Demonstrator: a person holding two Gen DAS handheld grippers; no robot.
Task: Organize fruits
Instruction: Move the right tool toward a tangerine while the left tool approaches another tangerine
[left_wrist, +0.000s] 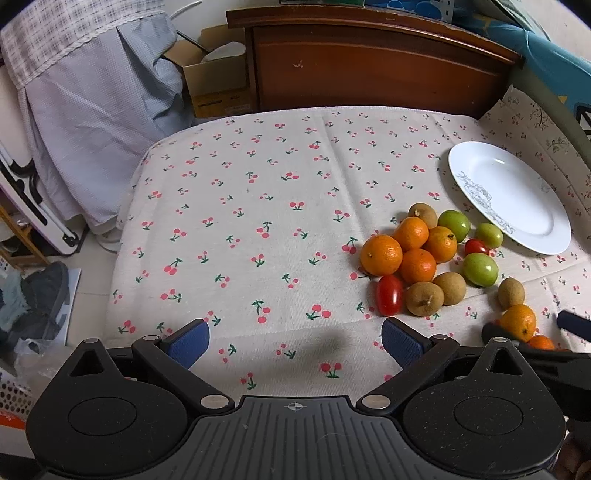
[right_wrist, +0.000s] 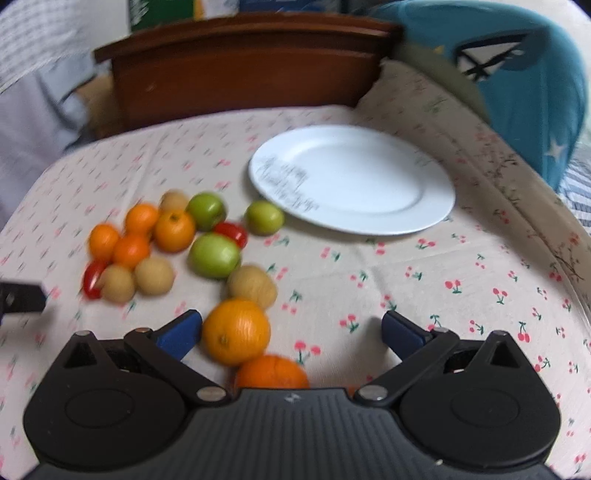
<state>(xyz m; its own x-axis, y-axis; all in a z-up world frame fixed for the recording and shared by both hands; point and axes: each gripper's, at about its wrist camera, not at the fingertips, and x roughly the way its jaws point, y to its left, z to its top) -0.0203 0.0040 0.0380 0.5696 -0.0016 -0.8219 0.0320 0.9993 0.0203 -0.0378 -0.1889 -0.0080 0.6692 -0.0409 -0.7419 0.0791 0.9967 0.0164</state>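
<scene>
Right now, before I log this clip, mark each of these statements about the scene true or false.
1. The white plate holds no fruit. True.
2. The left tongs grip a tomato. False: they are open over bare tablecloth.
3. Three green fruits lie on the cloth. True.
4. The right tongs are shut. False: they are open, with an orange beside the left pad.
5. The fruits lie to the right of the plate. False: in both views they lie to its left.

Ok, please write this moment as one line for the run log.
left gripper: open, empty | right gripper: open, around orange, no grip | white plate: empty | fruits: loose on cherry-print tablecloth
</scene>
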